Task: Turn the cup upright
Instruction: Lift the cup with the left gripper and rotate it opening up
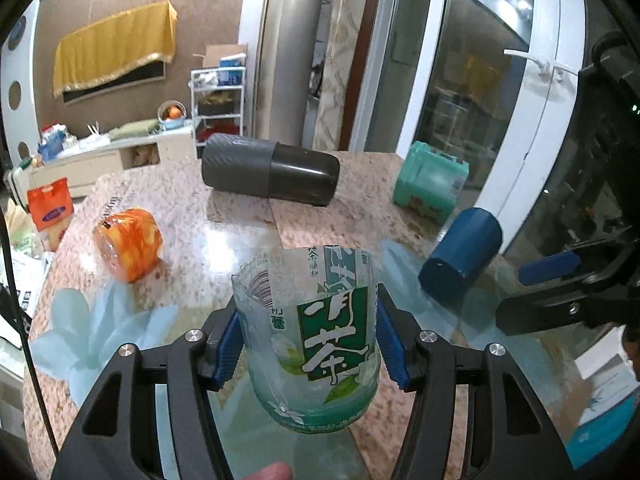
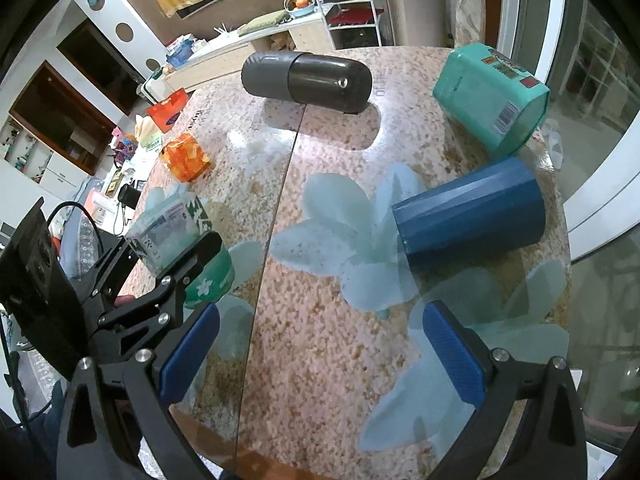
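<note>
Cup: the clear cut-off tea bottle cup (image 1: pixel 316 336) with a green label stands with its open jagged rim up and its round bottom down, at the near left part of the surface (image 1: pixel 240 216).
Left fingers: the left gripper (image 1: pixel 310 340) squeezes the cup, one blue pad (image 1: pixel 228 350) pressed on each side of it.
Right fingers: the right gripper (image 2: pixel 320 356) is spread wide with nothing in it, above the surface and to the right of the cup.
Blue cup: a dark blue cup (image 2: pixel 472 212) lies on its side, to the right of the clear cup and well apart from it.
Teal cup: a teal cup (image 2: pixel 492 98) with a barcode lies tipped over, just behind the blue one.
Grey flask: a big grey flask (image 1: pixel 270 172) lies on its side, far behind the clear cup.
Orange cup: an orange patterned cup (image 1: pixel 128 242) lies on its side, behind the clear cup and to its left.
Surface: speckled pink stone under glass with pale blue flower shapes.
</note>
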The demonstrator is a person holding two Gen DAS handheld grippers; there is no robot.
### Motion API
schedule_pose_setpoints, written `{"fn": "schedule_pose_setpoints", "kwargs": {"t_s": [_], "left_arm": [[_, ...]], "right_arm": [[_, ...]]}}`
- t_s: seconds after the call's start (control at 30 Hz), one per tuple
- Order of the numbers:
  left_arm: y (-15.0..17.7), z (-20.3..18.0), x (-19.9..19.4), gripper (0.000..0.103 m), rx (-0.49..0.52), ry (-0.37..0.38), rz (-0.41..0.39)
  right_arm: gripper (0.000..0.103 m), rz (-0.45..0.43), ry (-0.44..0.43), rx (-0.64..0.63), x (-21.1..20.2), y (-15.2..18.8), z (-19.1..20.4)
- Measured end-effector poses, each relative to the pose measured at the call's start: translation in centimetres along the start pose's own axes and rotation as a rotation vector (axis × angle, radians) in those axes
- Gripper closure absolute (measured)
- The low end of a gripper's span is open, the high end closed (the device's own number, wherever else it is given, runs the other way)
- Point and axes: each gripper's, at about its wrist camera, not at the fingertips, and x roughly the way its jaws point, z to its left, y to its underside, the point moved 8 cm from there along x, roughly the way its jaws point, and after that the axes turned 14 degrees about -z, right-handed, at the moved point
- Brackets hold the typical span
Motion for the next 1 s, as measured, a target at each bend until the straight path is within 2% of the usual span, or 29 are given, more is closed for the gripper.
{"fn": "schedule_pose_setpoints", "kwargs": {"t_s": [0.3,0.6,0.9,1.0], "left_arm": [[1.3,-0.5,-0.5,0.04,0.039,-0.028,-0.061],[2.8,-1.0,-0.9,0.039,0.071,-0.034,-0.08],[4.0,-1.5,-1.4,0.038,0.055,-0.014,-0.068],[4.5,-1.4,-1.4,0.034,0.047,-0.01,-0.045]], "right_arm": [[0.001,-0.002,-0.006,0.003,1.4,0.8,-0.5],[0.001,-0.002,-0.007,-0.011,1.2,1.6,-0.5],[0.001,0.02,-0.04,-0.009,1.3,2.2,0.3],[0.001,0.031,-0.033,0.004,1.3,2.5,0.2]]}}
